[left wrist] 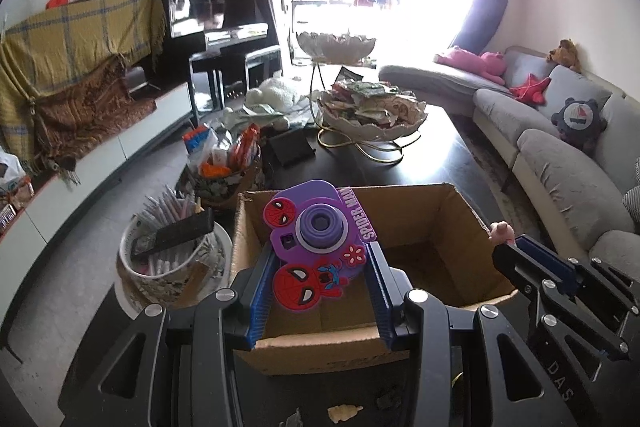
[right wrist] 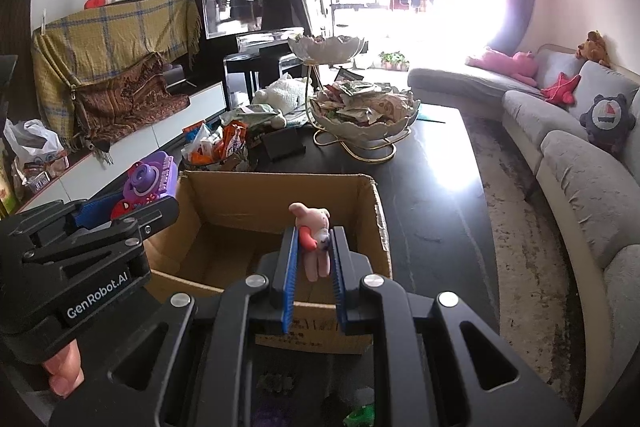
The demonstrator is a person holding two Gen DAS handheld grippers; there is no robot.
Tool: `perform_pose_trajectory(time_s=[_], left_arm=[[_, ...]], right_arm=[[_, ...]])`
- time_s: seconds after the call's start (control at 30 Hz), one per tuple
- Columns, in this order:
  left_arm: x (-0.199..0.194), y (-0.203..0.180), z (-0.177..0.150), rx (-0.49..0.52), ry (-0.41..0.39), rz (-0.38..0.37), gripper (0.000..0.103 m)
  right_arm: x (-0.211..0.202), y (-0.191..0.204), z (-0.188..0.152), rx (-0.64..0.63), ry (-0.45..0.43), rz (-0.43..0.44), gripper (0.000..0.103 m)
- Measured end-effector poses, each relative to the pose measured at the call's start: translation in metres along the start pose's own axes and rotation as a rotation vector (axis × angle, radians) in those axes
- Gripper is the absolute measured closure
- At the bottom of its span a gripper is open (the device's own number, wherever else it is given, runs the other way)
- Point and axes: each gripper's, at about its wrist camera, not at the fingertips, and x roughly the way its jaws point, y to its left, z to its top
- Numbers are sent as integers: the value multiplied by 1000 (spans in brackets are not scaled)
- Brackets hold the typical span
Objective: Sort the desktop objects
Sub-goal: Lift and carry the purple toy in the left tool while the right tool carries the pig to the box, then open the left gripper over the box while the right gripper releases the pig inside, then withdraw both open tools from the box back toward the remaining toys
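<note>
While the left gripper (left wrist: 320,259) clamps a purple Spider-Man toy camera (left wrist: 316,231) between its blue pads, the toy hangs over the open cardboard box (left wrist: 460,211) at the worktop's (left wrist: 440,147) near edge, with the right gripper (left wrist: 516,247) showing at the box's right wall. In the right wrist view, the right gripper (right wrist: 314,247) pinches a small pink plush toy (right wrist: 314,235), perhaps a pig, above the same cardboard box (right wrist: 280,187); the left gripper (right wrist: 108,211) holds the toy camera (right wrist: 148,183) over the box's left wall.

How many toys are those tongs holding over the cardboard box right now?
2. A purple toy camera sits in the left tongs; a small pink plush animal in the right tongs. Both hang above the cardboard box.
</note>
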Motion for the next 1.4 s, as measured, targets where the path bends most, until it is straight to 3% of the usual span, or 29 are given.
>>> perform_pose_trajectory(time_s=[0.4, 0.53, 0.67, 0.77, 0.83, 0.9, 1.0, 1.4], left_arm=[[24, -4, 1, 8, 39, -5, 63], [23, -3, 2, 9, 36, -2, 42], [20, -1, 3, 11, 34, 1, 40], [15, 2, 3, 6, 29, 12, 36], [8, 6, 1, -12, 20, 11, 28], [1, 10, -2, -28, 14, 19, 24], [-6, 12, -6, -28, 30, 15, 23], [-41, 15, -20, -22, 29, -12, 22]], right_arm=[[32, -4, -1, -4, 40, -6, 89], [36, -8, -1, 10, 39, -8, 87], [35, -10, -1, 16, 40, 6, 69], [30, -10, 0, 20, 37, 5, 66], [24, -9, -1, 16, 23, -9, 59], [15, -8, -3, 21, 12, -20, 44], [4, -7, -7, 18, 5, -25, 34], [-29, -1, -23, 12, 23, -22, 34]])
